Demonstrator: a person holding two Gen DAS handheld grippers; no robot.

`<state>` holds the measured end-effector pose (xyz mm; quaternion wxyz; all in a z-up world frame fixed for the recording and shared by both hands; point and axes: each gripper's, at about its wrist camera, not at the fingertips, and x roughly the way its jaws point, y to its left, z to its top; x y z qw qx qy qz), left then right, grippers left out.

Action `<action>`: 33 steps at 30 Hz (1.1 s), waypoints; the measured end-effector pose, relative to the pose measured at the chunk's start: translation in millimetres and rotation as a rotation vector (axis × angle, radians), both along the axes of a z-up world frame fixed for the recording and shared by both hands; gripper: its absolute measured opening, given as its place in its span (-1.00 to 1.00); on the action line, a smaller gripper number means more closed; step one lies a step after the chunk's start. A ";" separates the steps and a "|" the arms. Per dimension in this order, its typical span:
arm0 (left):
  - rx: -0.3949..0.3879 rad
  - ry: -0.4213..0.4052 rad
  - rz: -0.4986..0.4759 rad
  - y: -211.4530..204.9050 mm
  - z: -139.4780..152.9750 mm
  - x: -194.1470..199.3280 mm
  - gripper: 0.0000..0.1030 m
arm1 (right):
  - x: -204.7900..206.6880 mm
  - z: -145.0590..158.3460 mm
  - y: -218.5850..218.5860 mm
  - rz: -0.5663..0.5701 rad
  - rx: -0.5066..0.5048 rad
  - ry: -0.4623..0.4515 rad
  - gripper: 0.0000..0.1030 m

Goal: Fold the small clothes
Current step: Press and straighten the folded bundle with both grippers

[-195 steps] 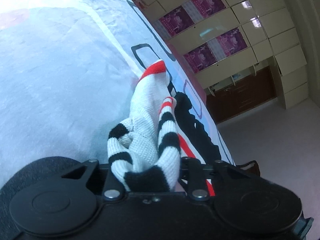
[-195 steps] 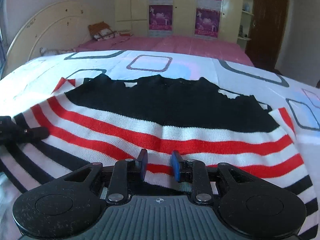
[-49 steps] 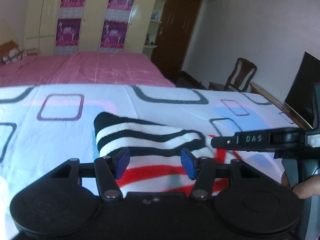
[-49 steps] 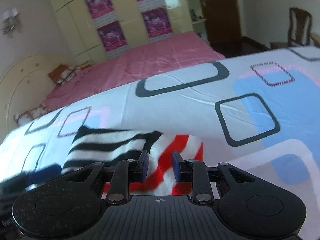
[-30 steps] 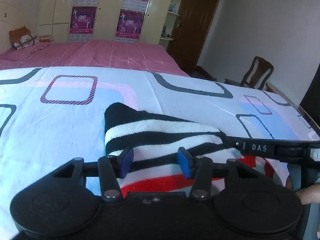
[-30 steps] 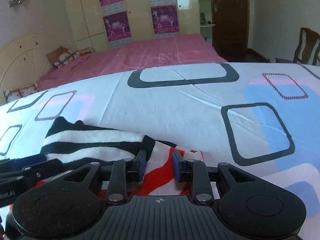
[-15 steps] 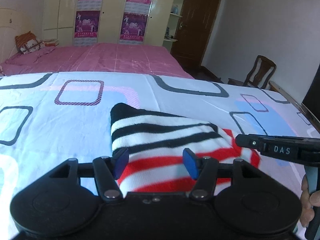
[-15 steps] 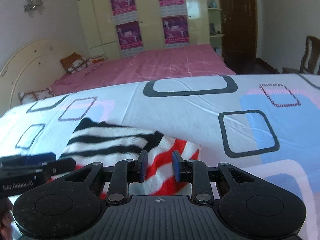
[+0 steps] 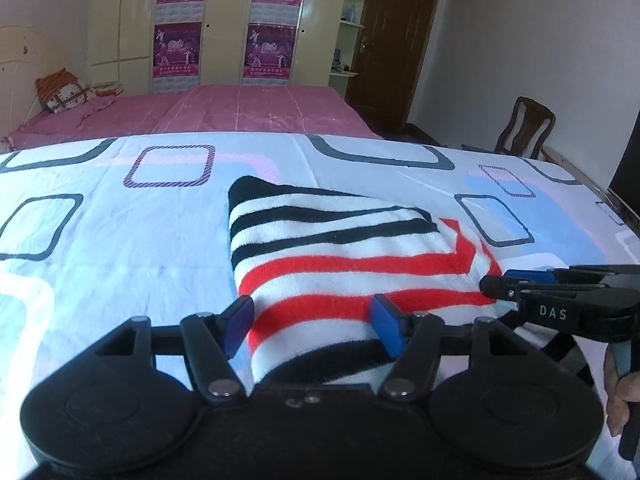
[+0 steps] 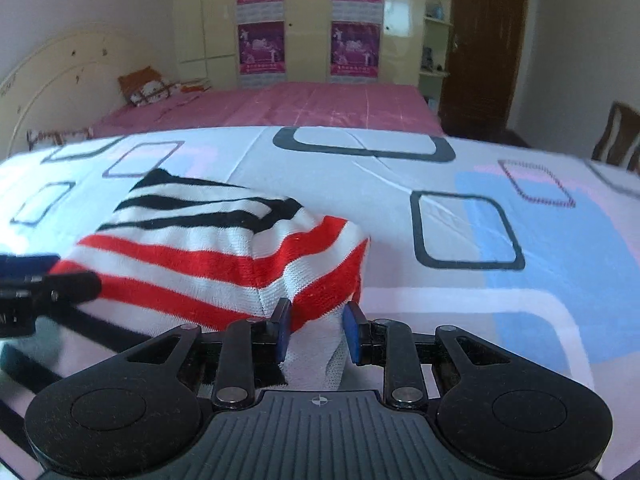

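Observation:
A small knit sweater (image 9: 344, 248) with black, white and red stripes lies folded into a compact bundle on the patterned bedsheet (image 9: 120, 248). It also shows in the right wrist view (image 10: 208, 252). My left gripper (image 9: 312, 326) is open, its blue pads either side of the bundle's near edge, gripping nothing. My right gripper (image 10: 314, 334) is open, with the bundle's right corner lying between its pads. The right gripper also shows at the right of the left wrist view (image 9: 560, 296).
The sheet is white with blue patches and dark rounded squares (image 10: 464, 232). A second bed with a pink cover (image 9: 208, 112) lies behind, with wardrobes (image 10: 304, 20), a brown door (image 9: 392, 40) and a wooden chair (image 9: 528, 124).
Both grippers have pulled back toward me and risen slightly. The folded sweater rests on the sheet, showing more of its red stripes. The left jaws stay wide open.

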<state>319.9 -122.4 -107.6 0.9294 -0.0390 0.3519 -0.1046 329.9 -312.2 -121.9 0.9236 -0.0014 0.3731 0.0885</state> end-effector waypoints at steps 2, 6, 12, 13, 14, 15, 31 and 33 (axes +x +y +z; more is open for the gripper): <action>-0.012 -0.010 0.001 2.0 4.8 -9.2 0.16 | -3.7 6.1 -3.9 -0.002 0.032 0.005 -0.49; -0.019 -0.031 -0.020 5.5 9.9 -31.7 0.16 | -27.7 25.9 -11.8 0.027 0.075 -0.022 -0.49; -0.040 -0.008 -0.038 6.3 5.0 -55.7 0.16 | -70.3 26.9 -12.1 0.059 0.065 -0.010 -0.49; -0.037 -0.004 -0.042 4.9 3.1 -57.9 0.17 | -74.8 23.1 -13.2 0.054 0.062 -0.002 -0.49; -0.029 -0.010 -0.044 3.8 1.6 -60.5 0.18 | -77.8 17.6 -14.6 0.048 0.054 0.006 -0.49; -0.021 -0.014 -0.047 2.9 0.0 -62.0 0.21 | -78.7 11.8 -16.5 0.040 0.054 0.015 -0.48; -0.016 0.010 -0.085 7.7 -3.1 -74.9 0.21 | -110.6 8.8 -14.8 -0.037 0.042 0.059 -0.48; -0.023 0.014 -0.095 10.2 -4.6 -74.7 0.22 | -113.9 5.4 -15.3 -0.061 0.035 0.053 -0.48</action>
